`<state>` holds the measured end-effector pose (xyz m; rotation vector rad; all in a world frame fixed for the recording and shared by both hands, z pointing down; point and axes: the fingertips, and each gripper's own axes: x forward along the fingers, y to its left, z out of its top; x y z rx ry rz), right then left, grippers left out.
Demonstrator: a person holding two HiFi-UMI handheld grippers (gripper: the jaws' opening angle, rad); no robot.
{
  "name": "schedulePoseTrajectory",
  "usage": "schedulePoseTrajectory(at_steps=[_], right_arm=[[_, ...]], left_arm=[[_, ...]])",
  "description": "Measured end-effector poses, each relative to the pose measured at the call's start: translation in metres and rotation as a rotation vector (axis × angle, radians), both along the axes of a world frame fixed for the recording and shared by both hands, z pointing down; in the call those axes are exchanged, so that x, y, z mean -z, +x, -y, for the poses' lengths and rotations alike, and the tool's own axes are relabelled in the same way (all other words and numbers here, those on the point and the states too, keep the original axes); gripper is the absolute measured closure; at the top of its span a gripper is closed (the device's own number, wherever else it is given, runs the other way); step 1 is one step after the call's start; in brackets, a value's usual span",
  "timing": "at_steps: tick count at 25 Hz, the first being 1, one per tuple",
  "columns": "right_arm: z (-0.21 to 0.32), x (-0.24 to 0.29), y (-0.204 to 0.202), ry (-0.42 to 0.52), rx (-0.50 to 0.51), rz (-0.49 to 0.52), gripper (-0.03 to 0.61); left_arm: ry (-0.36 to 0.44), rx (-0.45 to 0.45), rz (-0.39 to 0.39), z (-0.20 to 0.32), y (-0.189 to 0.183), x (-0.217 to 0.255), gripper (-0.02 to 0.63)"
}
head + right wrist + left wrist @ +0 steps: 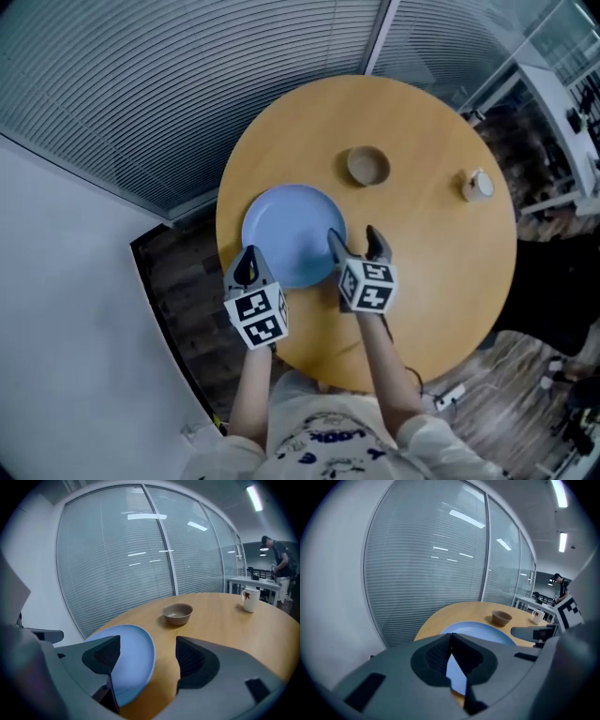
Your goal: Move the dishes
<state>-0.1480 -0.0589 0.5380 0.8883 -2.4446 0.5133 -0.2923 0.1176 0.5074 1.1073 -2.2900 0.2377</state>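
On the round wooden table (441,281) in the head view, the blue plate (291,225) lies flat at the near-left side, with a brown bowl (367,166) and a white mug (477,185) farther off. The left gripper (249,255) is at the plate's near-left rim and the right gripper (354,242) at its right rim. In the left gripper view the jaws are clenched tip to tip with nothing pinched, and the plate lies beyond them. In the right gripper view the jaws are released, one over the plate and one over bare wood. For a good lift, I judge, one jaw should go under the rim, the grip should close firmly, and the plate should stay level.
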Motion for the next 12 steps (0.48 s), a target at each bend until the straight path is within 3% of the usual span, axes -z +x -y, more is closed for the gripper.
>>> schedulePoseTrajectory(at_steps=[5, 12], right_arm=[[-0.002, -0.021, -0.012, -0.046, 0.021, -0.028, 0.246], [-0.006, -0.042, -0.021, -0.087, 0.03, -0.068, 0.327]], left_arm=[[-0.062, 0.045, -0.067, -0.015, -0.018, -0.037, 0.611], [-0.061, 0.051, -0.132, -0.015, -0.034, -0.061, 0.591]])
